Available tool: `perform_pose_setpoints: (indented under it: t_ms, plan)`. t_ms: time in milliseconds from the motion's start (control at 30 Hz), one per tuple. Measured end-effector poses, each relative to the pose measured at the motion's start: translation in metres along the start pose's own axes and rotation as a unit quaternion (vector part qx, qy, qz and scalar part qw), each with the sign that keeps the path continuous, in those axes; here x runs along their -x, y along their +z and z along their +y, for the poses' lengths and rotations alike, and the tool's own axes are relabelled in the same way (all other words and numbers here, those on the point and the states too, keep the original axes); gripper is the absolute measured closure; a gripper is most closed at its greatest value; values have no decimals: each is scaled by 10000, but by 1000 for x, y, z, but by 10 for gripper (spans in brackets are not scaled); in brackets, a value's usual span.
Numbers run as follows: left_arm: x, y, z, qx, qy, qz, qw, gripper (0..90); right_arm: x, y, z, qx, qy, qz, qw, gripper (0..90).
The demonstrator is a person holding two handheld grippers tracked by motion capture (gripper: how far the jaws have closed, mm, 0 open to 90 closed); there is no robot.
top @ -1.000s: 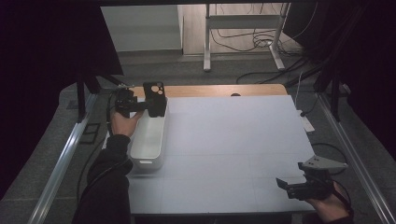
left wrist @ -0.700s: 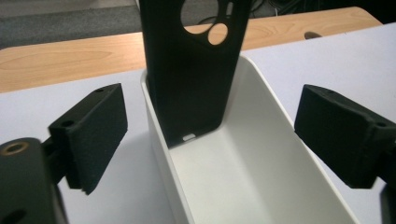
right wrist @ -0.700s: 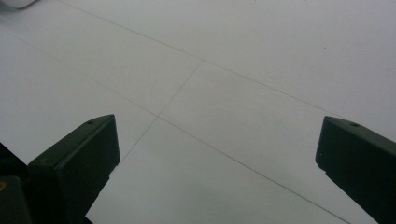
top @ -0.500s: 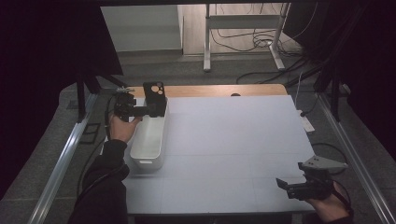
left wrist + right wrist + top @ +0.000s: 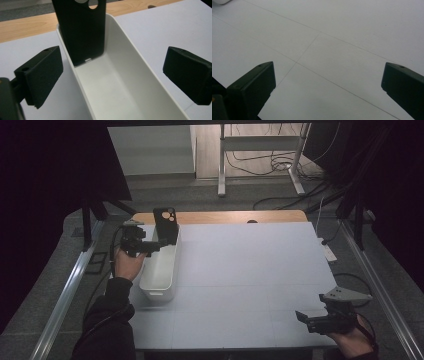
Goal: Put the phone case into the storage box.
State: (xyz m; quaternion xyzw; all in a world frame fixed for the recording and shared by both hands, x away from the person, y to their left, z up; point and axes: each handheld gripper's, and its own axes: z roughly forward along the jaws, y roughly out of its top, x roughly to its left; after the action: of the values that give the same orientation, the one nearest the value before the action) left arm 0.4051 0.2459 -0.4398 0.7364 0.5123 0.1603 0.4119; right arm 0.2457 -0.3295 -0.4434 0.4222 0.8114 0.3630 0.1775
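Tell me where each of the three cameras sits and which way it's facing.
High view: above the person's side, looking forward and down on the white table; both forearms show, with left gripper and right gripper.
Left gripper view: rides the left gripper, facing the long white plastic bin with the black phone case leaning inside; its open jaws show.
Right gripper view: rides the right gripper, facing bare table; open jaws.
Shared: high and left views show bin and case.
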Motion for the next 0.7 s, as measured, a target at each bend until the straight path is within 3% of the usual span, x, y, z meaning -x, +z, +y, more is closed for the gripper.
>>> perform_pose_setpoints:
  t_ms: [700]
  plan:
    - [29,-28,-26,54,362,-97,9993,2,0,0,0,-4,-2,2,10000,0]
